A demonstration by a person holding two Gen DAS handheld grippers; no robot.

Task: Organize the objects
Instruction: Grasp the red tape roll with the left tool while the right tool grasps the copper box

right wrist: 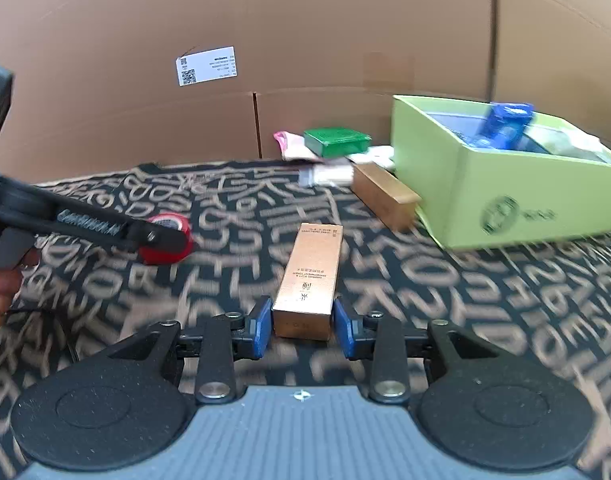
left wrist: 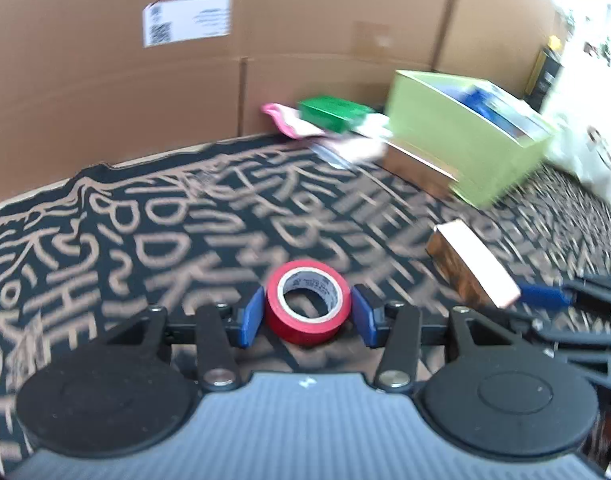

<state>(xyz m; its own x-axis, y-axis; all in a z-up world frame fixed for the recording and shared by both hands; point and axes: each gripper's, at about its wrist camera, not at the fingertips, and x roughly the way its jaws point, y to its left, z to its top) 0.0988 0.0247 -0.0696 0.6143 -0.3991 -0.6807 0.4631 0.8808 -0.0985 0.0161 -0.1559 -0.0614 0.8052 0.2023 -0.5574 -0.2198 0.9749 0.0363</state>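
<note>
A red tape roll [left wrist: 308, 302] sits between the blue pads of my left gripper [left wrist: 308, 314], which is shut on it; it also shows in the right wrist view [right wrist: 167, 238]. A long copper box [right wrist: 310, 280] lies on the patterned cloth with its near end between the pads of my right gripper [right wrist: 303, 322]; small gaps show on both sides, so the jaws stand open around it. The same box shows in the left wrist view [left wrist: 471, 268]. A light green open box [right wrist: 501, 184] holding blue items stands at the right.
A second copper box [right wrist: 385, 194] lies against the green box. A small green box [right wrist: 337, 140], a pink packet [right wrist: 287, 142] and a clear wrapped item [right wrist: 325, 174] lie by the cardboard wall [right wrist: 265, 40]. A white bag [left wrist: 589, 160] is far right.
</note>
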